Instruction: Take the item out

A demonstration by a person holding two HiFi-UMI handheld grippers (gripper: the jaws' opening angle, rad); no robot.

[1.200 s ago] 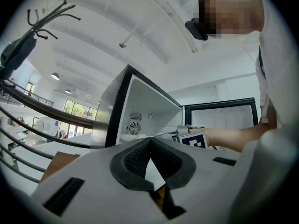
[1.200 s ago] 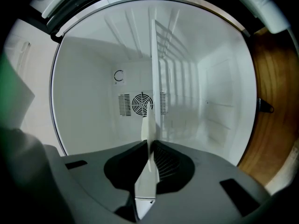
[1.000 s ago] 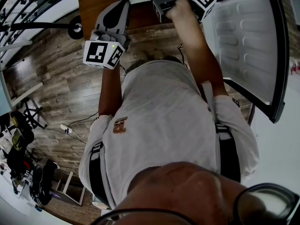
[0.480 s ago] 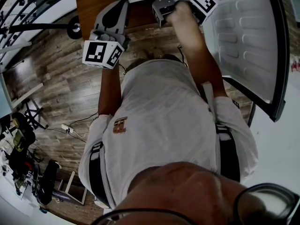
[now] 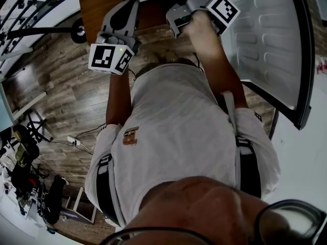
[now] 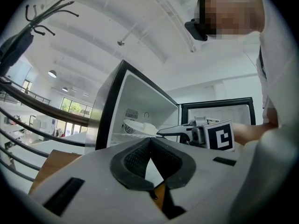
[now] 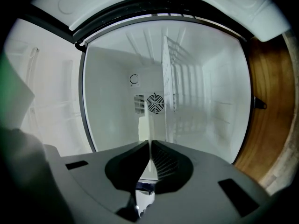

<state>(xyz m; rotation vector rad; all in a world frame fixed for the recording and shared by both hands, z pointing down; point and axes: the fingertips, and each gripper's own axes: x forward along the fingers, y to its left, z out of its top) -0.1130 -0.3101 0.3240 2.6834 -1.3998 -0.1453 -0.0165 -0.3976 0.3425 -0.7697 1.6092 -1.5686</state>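
A flat white item (image 6: 136,126) lies on a shelf inside the open small fridge (image 6: 110,107). In the left gripper view my right gripper (image 6: 160,133) reaches into the fridge, its fingertips at the item's near edge. In the right gripper view the right gripper (image 7: 150,143) is rolled on its side and shut on the thin pale edge of the white item (image 7: 145,125). My left gripper (image 6: 150,140) hangs outside the fridge, shut and with nothing in it. In the head view the left gripper (image 5: 127,6) is held left of the right gripper (image 5: 180,4).
The fridge door (image 5: 271,50) stands wide open on my right. A round fan grille (image 7: 154,103) sits on the fridge's back wall, beside a wire shelf (image 7: 180,78). A wooden top (image 5: 99,4) and plank floor (image 5: 61,91) lie on the left.
The right gripper has shifted slightly up and to the right at the fridge. The left gripper has barely moved.
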